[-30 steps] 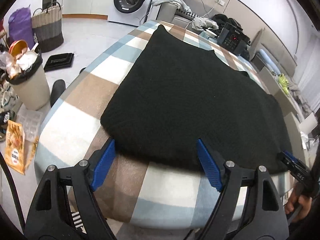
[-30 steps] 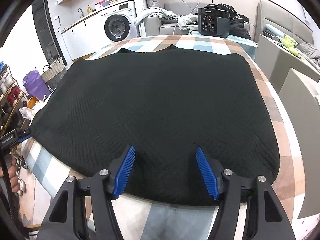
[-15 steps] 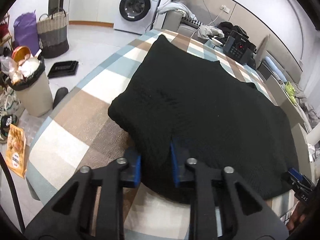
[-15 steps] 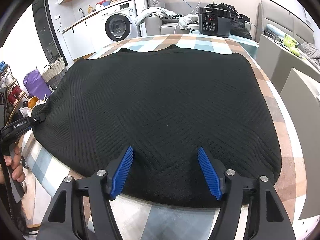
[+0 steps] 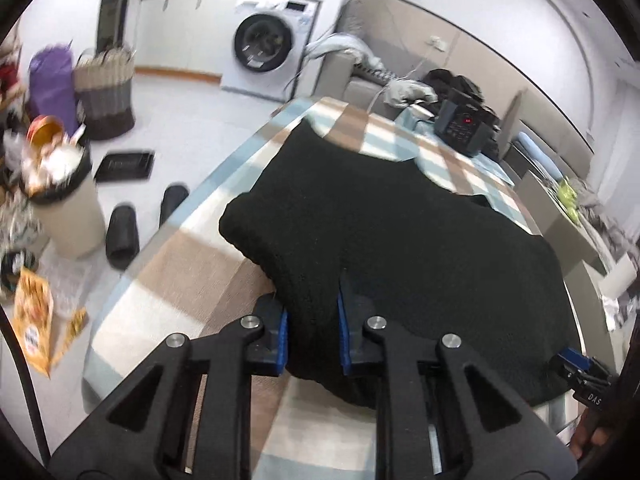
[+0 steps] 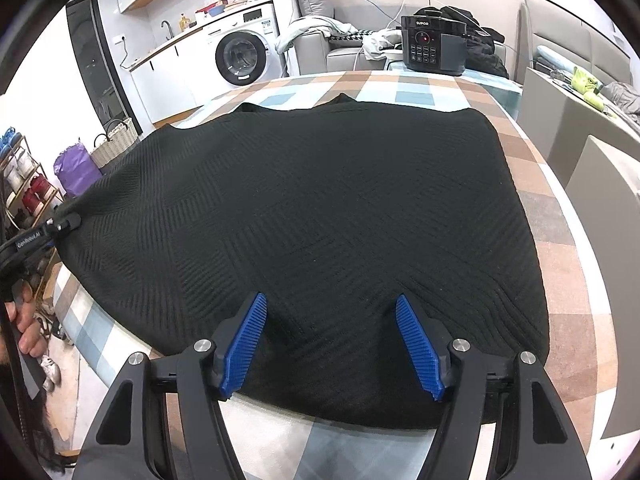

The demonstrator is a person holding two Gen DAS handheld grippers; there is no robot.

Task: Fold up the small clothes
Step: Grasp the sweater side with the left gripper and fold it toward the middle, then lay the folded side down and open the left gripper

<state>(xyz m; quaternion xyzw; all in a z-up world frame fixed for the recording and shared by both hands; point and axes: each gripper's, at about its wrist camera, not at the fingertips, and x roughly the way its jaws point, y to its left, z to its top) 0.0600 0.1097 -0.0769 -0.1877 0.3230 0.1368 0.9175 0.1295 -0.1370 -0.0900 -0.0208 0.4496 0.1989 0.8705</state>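
**A:** Where does the garment lie from your tongs?

**Me:** The black knit garment lies spread on the checked table, running away from me toward the far end. My left tongs have just been closing, and a bunched fold of its near left corner sits pinched between the blue pads, raised a little off the cloth. My right tongs hover with the jaws standing apart over the near hem, toward the right corner; whether the pads touch the knit I can't say, but they don't clamp it.

**A:** So which hand leads?

**Me:** The left one, I think: it already grips. The near hem runs crosswise between my two tongs, so the fold probably turns on the right pair taking its own corner before both carry that edge toward the far end.

**A:** Any writing you can read?

**Me:** "SUPOR" on the black cooker at the far end of the table. The left tool's arm carries white lettering in the right view, too distorted to be sure of. On the right tool, seen from the left view, I make out "DAS"
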